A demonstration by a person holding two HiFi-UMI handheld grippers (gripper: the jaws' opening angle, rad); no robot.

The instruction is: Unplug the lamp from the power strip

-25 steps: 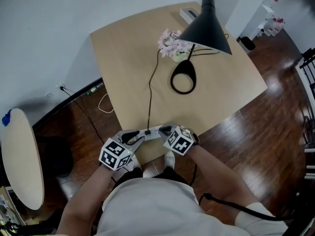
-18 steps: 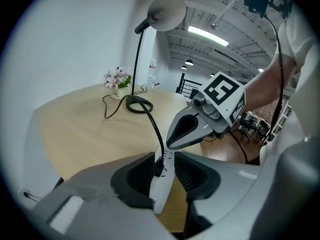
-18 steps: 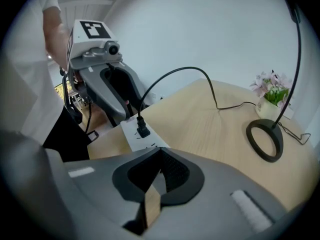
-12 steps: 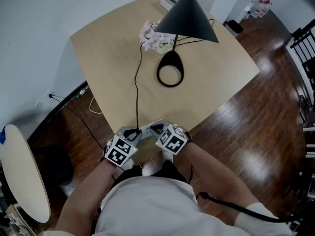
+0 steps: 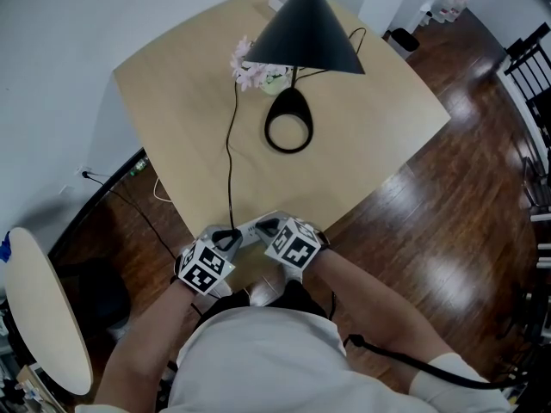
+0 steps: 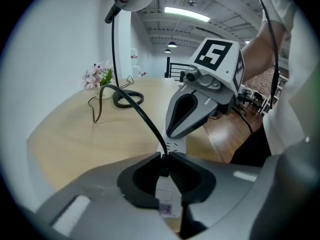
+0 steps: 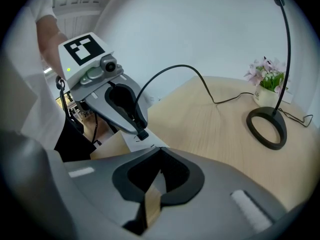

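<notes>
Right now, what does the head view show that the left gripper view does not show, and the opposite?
Only the head view shows the round white side table and the left gripper's marker cube. Only the left gripper view shows the ceiling lights and the left tongs shut on the black plug at the power strip. Both show the lamp's ring base, the flowers, the cord and the right tongs.

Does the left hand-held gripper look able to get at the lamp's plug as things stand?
Probably yes: the left hand-held gripper is shut on the plug at the power strip, and the right hand-held gripper grips the strip beside it, not across the plug.
</notes>
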